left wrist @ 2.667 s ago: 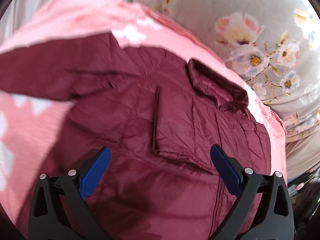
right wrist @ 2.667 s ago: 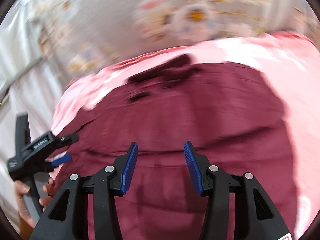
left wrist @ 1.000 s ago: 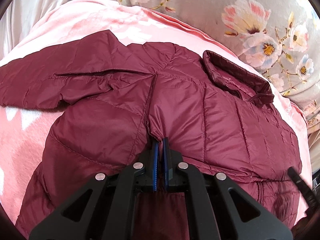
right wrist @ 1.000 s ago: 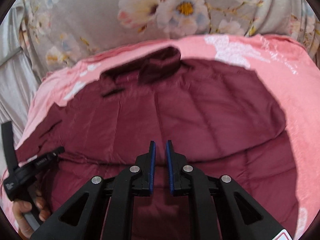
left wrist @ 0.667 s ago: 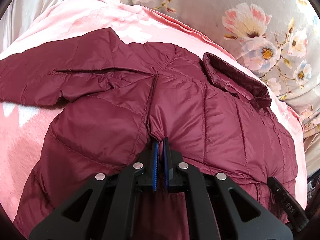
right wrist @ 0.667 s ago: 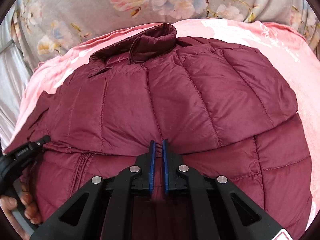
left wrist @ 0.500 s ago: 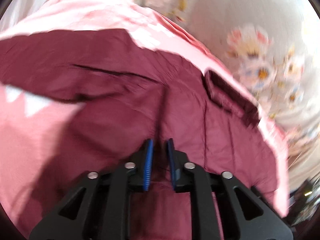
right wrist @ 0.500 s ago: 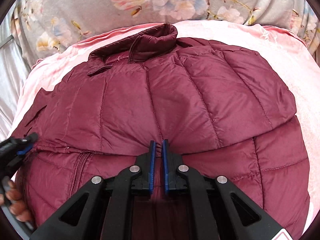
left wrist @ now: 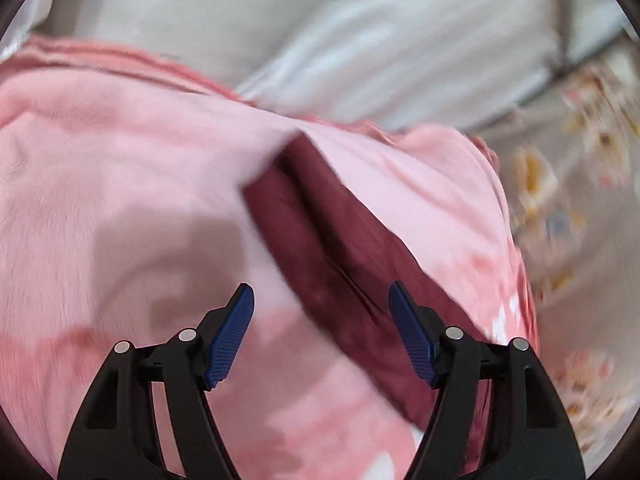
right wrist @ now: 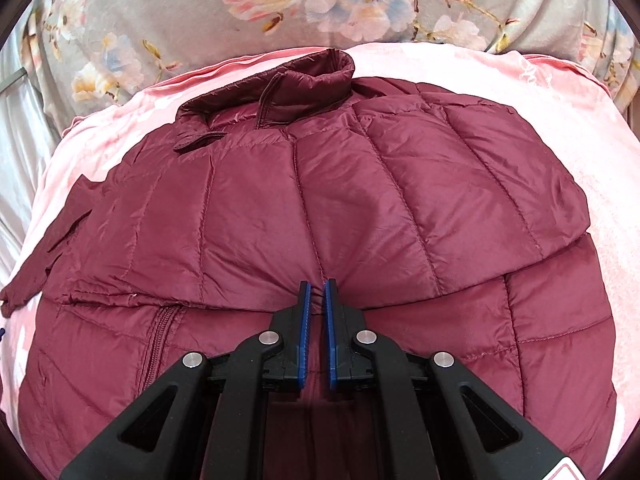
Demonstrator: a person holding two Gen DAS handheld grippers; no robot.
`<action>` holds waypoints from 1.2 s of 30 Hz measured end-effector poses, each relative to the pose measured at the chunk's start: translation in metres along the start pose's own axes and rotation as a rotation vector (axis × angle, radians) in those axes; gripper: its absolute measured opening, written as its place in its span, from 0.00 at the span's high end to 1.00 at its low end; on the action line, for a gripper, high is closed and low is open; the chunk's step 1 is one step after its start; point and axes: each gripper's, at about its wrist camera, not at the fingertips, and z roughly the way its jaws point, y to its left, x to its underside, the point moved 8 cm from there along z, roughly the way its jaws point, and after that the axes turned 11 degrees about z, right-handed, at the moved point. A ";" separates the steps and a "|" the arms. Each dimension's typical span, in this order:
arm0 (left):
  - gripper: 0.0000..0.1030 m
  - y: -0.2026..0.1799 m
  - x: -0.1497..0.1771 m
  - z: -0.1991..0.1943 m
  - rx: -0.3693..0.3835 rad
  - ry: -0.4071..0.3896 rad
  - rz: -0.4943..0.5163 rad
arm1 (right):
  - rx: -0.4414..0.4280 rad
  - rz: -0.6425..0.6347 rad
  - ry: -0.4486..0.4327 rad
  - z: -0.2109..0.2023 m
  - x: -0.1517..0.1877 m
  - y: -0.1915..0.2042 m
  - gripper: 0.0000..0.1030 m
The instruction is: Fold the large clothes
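A maroon puffer jacket (right wrist: pixel 320 184) lies on a pink blanket (right wrist: pixel 560 100), its collar (right wrist: pixel 312 76) at the far side and a folded layer lying over its near part. My right gripper (right wrist: pixel 318 286) is shut on the edge of that fold at the middle. In the blurred left wrist view, the jacket's sleeve (left wrist: pixel 320 220) runs slantwise across the blanket (left wrist: pixel 120 180). My left gripper (left wrist: pixel 320 292) hovers over it with its jaws opening. The sleeve passes under the gap near the right finger, and neither pad presses on it.
A grey floral sheet (right wrist: pixel 320 0) rises behind the blanket and shows at the right in the left wrist view (left wrist: pixel 560 200). Pale grey-white cloth (left wrist: pixel 360 48) lies beyond the blanket's far edge. A zipper (right wrist: pixel 156 340) runs down the jacket's near left part.
My left gripper let go of the jacket's fold, swung away sideways to the sleeve and its jaws spread apart. My right gripper stayed shut on the fold and barely moved.
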 end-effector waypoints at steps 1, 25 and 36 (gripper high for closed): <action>0.35 0.005 -0.003 0.003 0.013 0.006 -0.019 | 0.006 -0.005 -0.002 0.000 0.000 0.000 0.96; 0.99 -0.391 0.068 -0.177 0.632 -0.188 0.683 | -0.017 0.022 -0.049 -0.011 -0.003 -0.002 0.80; 0.95 -0.477 0.363 -0.113 0.676 0.241 1.020 | -0.137 0.098 -0.128 -0.075 0.012 -0.030 0.55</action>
